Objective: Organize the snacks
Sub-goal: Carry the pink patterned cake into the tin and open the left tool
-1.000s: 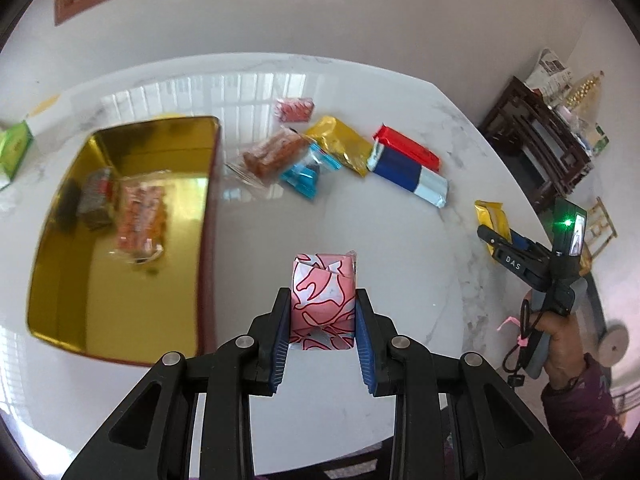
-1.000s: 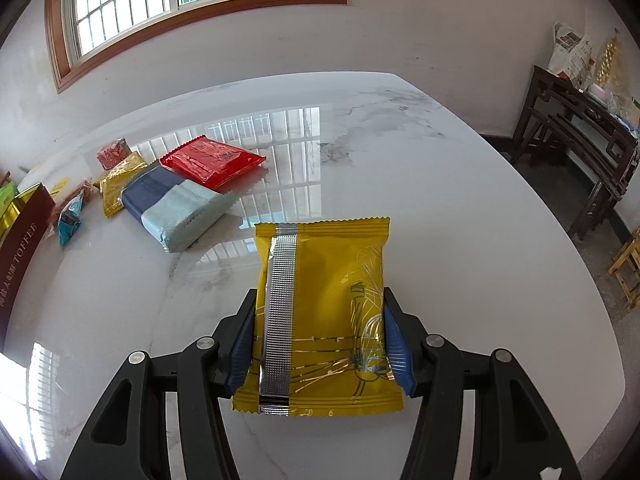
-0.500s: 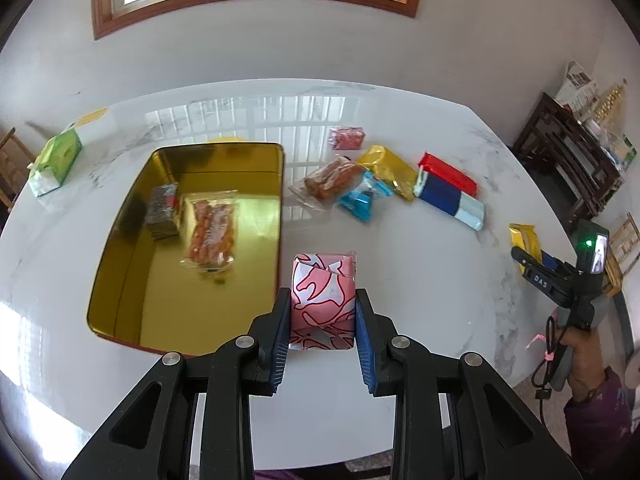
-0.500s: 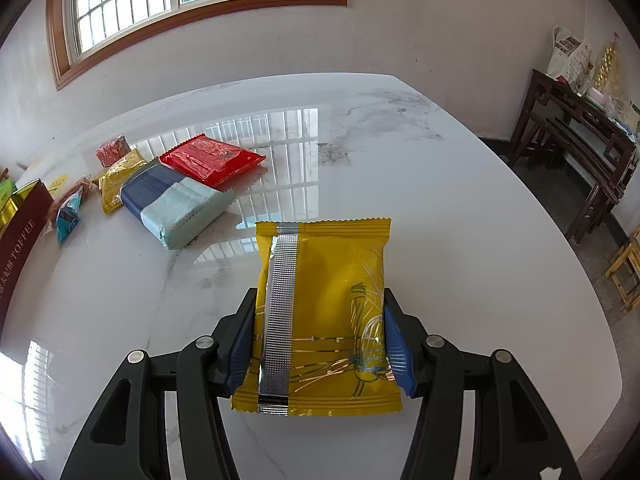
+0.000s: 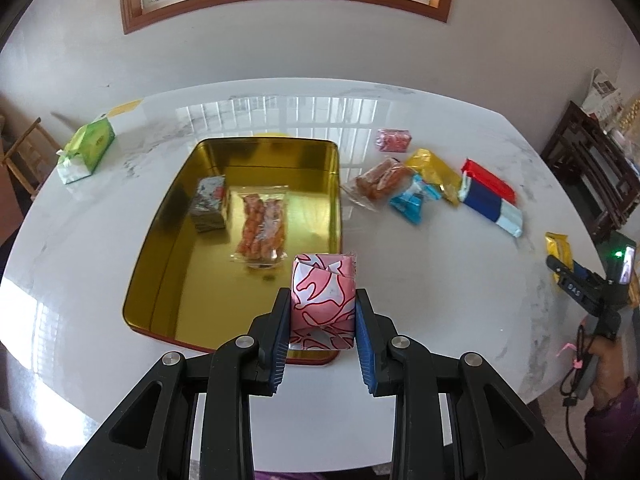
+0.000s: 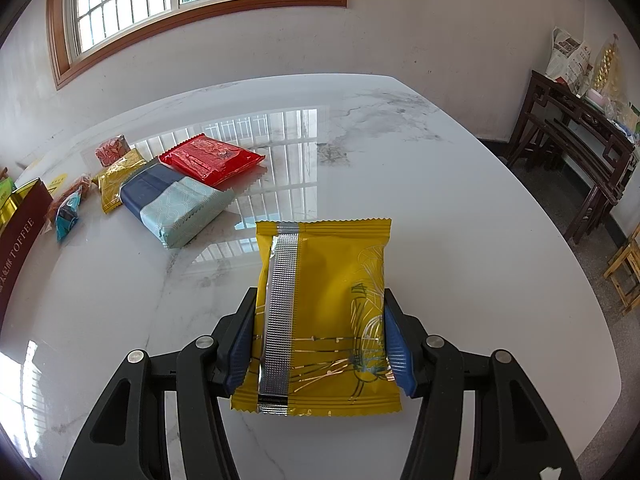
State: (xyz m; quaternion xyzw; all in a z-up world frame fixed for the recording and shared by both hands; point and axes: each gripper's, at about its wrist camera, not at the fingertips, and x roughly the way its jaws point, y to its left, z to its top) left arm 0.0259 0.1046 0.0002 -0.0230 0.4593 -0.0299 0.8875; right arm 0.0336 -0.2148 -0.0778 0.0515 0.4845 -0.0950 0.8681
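My left gripper [image 5: 323,320] is shut on a pink and white patterned snack packet [image 5: 323,300], held above the near right corner of the gold tin [image 5: 160,248]. The tin holds a clear packet of orange snacks [image 5: 262,228] and a small silver packet [image 5: 209,202]. My right gripper [image 6: 320,340] is shut on a yellow snack packet [image 6: 324,312] above the white marble table [image 6: 460,208]; it also shows at the right edge of the left wrist view [image 5: 560,258].
Loose snacks lie right of the tin: a pink packet [image 5: 394,140], an orange packet [image 5: 378,180], a gold packet [image 5: 434,170], a blue packet [image 5: 412,202], a red packet [image 5: 488,180] and a navy and pale blue packet [image 5: 492,210]. A green tissue pack [image 5: 86,148] lies far left. Dark wooden furniture [image 6: 576,152] stands right.
My left gripper has risen and drawn back with the pink packet, now over the tin's near right corner. The right gripper has held nearly still with the yellow packet.
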